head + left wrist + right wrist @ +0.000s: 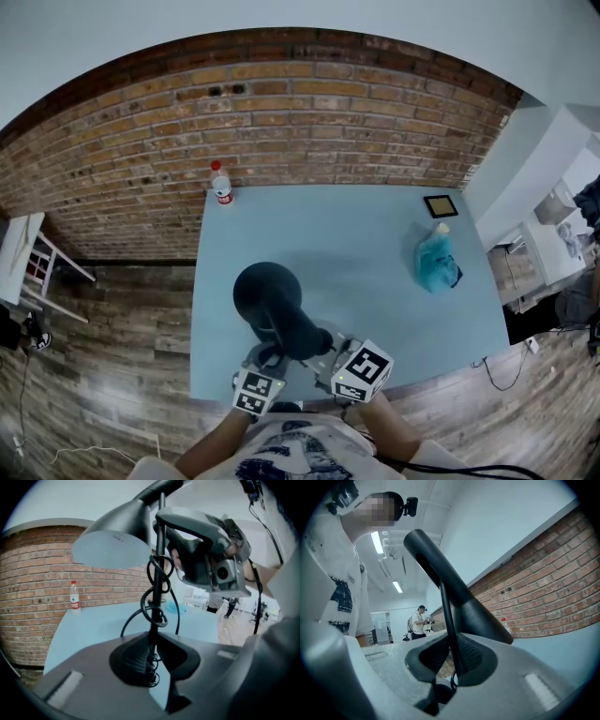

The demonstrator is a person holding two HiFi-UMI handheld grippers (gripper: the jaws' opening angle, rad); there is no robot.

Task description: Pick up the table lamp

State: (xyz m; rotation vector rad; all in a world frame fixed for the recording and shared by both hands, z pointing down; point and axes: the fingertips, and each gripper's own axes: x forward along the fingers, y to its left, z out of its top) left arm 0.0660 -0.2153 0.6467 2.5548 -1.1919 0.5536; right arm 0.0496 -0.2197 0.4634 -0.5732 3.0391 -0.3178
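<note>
Brick wall (309, 122) behind a pale blue table (375, 272); the table lamp (277, 305) sits at the near edge, right in front of the person. Jaws of the left gripper (152, 667) are clenched on the thin stem (157, 597), where the cord (161, 613) is wound round it; the right gripper (452, 660) grasps the same stem higher up. Risks — stem narrow and smooth, shade (115, 536) offset to one side, so the lamp may twist or slide in the pads; loose cord loops could snag — base out of sight

water bottle (220, 184) at the far edge of the table (366, 234) by the brick wall (309, 103), teal bag (437, 264) and small dark square (441, 205) over right
</note>
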